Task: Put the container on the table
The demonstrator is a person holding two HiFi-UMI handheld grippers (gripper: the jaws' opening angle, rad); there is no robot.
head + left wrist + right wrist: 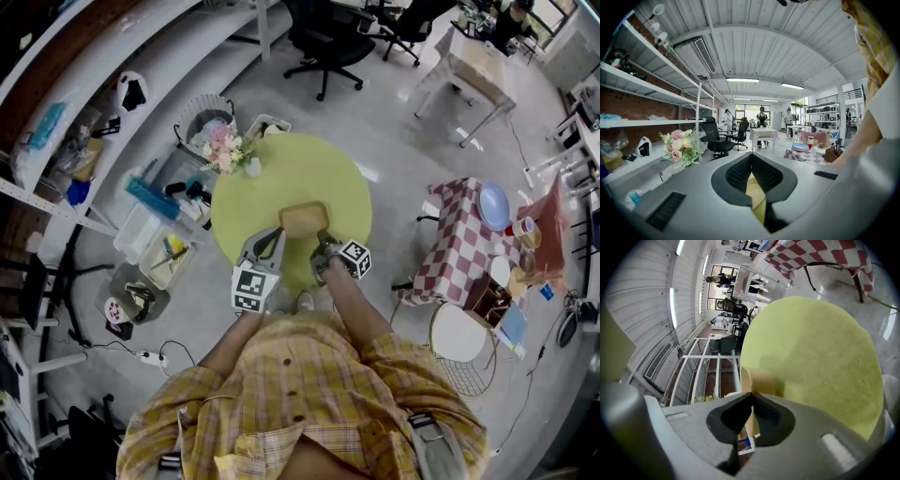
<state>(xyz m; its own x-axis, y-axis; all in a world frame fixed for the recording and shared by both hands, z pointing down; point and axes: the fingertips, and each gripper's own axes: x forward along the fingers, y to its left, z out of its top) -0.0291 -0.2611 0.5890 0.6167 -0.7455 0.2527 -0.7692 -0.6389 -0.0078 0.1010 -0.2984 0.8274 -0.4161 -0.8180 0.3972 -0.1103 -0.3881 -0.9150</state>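
A shallow tan container (305, 217) sits low over the near part of the round yellow-green table (281, 169); I cannot tell if it touches the top. My left gripper (277, 234) is shut on its left rim and my right gripper (323, 244) on its right rim. In the left gripper view the jaws (751, 157) pinch a thin tan wall of the container (755, 194). In the right gripper view the jaws (752, 394) clamp the container's rim (763, 378), with the table (820, 352) beyond.
A vase of flowers (225, 148) stands on the table's far left edge. Bins of clutter (155, 234) lie on the floor at left. A checkered table (459, 239) with a blue plate (494, 204) is at right, a white wire stool (459, 333) near it.
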